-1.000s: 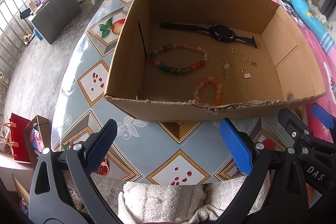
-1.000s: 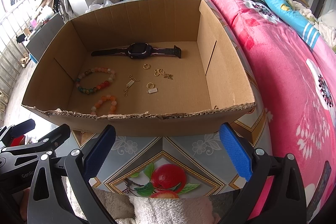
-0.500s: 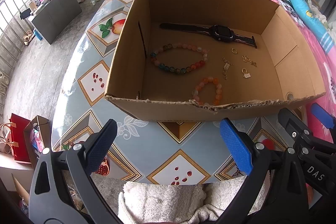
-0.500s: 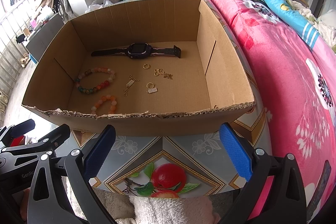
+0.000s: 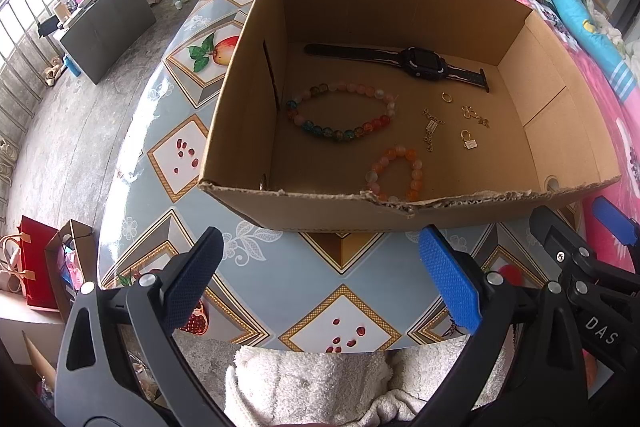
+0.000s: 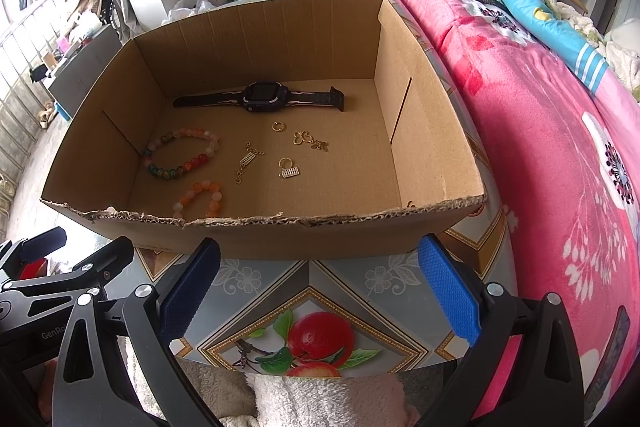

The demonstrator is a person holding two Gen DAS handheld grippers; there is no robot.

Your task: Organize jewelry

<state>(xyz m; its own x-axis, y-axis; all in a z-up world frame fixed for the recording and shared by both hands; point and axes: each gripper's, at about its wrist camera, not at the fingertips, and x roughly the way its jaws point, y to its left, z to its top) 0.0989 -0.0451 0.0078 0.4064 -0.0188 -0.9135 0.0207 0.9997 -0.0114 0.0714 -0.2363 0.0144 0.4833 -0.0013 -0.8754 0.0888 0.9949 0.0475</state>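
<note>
Lying loose on the floor of the cardboard box (image 5: 280,211), the watch (image 6: 264,95), two bead bracelets (image 5: 340,115) and small gold pieces (image 6: 289,169) look settled. Both the left tool (image 5: 320,281) and right tool (image 6: 318,283) hang spread apart, empty, above the bench (image 5: 256,275); any further reach should clear the torn rim.

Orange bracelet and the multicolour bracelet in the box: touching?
Apart. The left wrist view shows a strip of bare cardboard floor between the orange bracelet and the multicolour bracelet; the right wrist view shows the same gap.
</note>
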